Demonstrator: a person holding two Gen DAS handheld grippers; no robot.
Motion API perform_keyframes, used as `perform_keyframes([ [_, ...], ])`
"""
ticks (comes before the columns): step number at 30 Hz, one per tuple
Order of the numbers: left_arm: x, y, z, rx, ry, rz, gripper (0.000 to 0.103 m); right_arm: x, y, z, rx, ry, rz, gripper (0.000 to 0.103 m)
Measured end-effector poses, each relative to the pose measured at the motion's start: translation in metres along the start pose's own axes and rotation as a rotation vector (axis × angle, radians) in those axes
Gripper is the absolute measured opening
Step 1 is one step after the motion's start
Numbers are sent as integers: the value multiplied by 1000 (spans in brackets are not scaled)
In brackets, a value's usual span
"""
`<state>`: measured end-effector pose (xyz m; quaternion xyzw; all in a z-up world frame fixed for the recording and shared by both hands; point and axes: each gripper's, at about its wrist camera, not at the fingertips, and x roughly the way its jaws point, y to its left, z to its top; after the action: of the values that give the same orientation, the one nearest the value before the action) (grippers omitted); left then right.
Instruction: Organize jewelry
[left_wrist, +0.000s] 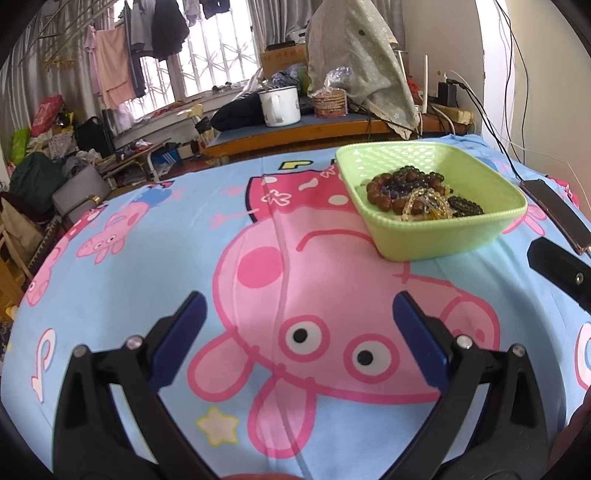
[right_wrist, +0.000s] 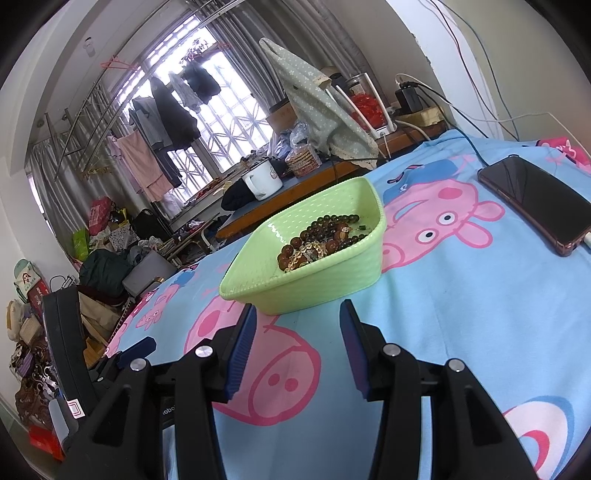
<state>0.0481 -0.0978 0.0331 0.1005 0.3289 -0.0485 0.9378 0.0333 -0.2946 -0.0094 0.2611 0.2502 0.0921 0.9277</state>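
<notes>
**Jaws empty, beads piled in basket**

Both jaws stand released: your left gripper (left_wrist: 299, 332) wide over bare cloth, your right gripper (right_wrist: 297, 339) narrower, just short of the green basket (right_wrist: 258, 291). Beaded bracelets (left_wrist: 413, 195) lie tangled inside, so lifting one may drag its neighbours out. The light basket could skid on the soft cartoon bedsheet (left_wrist: 147, 288). Farther right lies a phone (right_wrist: 535, 206), with cluttered room behind.

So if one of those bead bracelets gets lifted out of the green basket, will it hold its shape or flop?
Probably flop: the bead bracelets lie slumped and tangled in the green basket, so a lifted one may drag neighbours along. The round, glossy beads look hard, so they could slip between gripper pads. The basket looks like thin plastic and might slide on the sheet.
</notes>
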Motion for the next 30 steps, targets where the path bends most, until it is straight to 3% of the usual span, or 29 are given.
perform_keyframes([
  [30, -1, 4, 1, -9, 0, -1, 97, 0, 0, -1, 0, -1, 0, 17],
])
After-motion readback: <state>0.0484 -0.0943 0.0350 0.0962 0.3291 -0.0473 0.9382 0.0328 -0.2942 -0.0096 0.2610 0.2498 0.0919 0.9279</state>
